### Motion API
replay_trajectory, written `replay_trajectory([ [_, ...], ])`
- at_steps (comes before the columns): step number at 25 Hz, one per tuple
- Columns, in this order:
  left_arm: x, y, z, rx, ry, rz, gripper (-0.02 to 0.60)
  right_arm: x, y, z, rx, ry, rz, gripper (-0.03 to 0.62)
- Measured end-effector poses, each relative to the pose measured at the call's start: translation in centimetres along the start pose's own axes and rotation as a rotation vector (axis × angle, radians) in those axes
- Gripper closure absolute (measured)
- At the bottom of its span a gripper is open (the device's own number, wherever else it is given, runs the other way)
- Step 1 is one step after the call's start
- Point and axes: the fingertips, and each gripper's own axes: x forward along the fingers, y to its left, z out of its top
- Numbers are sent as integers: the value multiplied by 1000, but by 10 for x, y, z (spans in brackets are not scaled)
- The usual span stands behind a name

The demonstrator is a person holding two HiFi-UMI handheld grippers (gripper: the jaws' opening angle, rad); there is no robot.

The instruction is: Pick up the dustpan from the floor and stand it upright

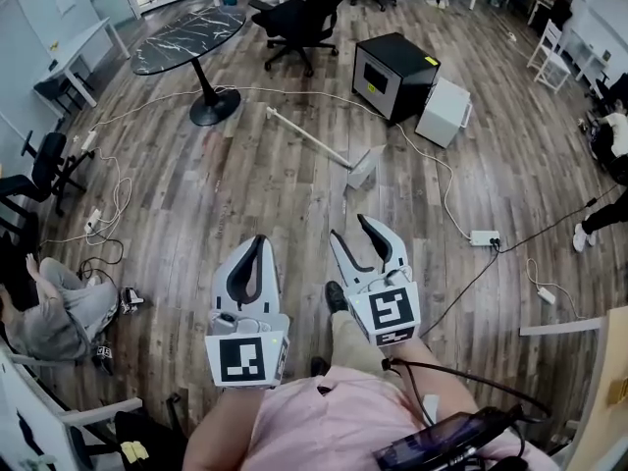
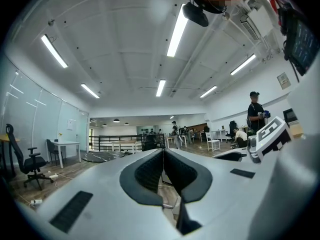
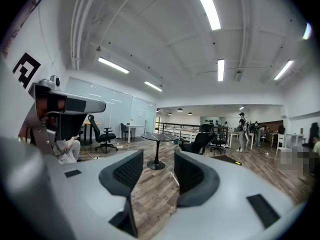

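Wood floor [image 1: 245, 189] holds dustpan [image 1: 365, 168] well ahead of right tool [image 1: 348, 227].

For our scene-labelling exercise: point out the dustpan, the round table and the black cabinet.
dustpan [image 1: 365, 168], head view, its pan end.
round table [image 1: 188, 39], head view, marbled top.
black cabinet [image 1: 397, 55], head view, top face.

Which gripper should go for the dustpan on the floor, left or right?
Probably right. The right gripper is open and sits nearer the dustpan, which lies ahead of it; the left gripper is shut and farther off.
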Motion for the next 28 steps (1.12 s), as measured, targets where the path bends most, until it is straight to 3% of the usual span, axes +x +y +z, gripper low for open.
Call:
replay_trajectory([
  [8, 128, 24, -31, -3, 56, 16, 568, 111, -73, -10, 16, 21, 38, 395],
  [14, 206, 49, -31, 10, 76, 56, 568, 190, -116, -4, 18, 51, 80, 395],
  [22, 266, 89, -20, 24, 53, 131, 568, 263, -150, 14, -16, 42, 115, 405],
  [28, 295, 118, -34, 8, 65, 157, 568, 309, -157, 13, -42, 56, 125, 411],
])
